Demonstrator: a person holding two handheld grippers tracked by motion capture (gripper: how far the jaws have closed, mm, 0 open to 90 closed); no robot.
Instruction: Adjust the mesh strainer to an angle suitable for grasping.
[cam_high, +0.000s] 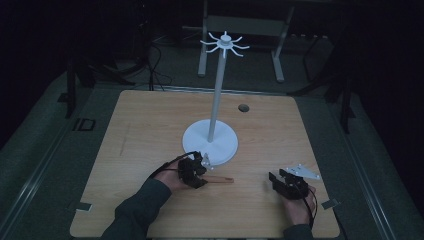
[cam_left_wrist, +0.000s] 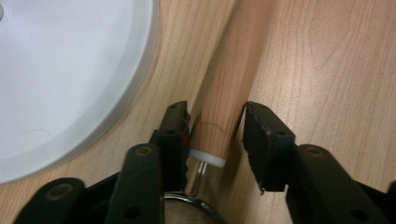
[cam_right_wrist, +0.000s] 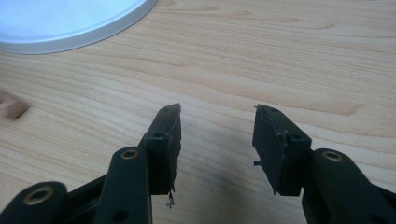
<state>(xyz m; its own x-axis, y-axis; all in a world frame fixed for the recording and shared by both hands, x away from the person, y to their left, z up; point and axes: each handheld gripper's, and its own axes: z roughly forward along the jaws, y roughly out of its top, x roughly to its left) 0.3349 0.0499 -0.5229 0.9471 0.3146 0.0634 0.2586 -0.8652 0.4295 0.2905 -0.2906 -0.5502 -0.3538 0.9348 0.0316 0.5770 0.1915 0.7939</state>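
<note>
The left gripper (cam_left_wrist: 212, 135) has its jaws around the end of a wooden handle (cam_left_wrist: 229, 79), one pad touching, the other a hair apart; the right gripper (cam_right_wrist: 217, 140) rests open and empty near the table's (cam_high: 150, 125) front right corner. The handle lies flat at front centre, just beside the stand's (cam_high: 210, 141) white base; it looks light, rigid and smooth, best gripped across its width near the end. The table is bare wood in a dark room.
</note>
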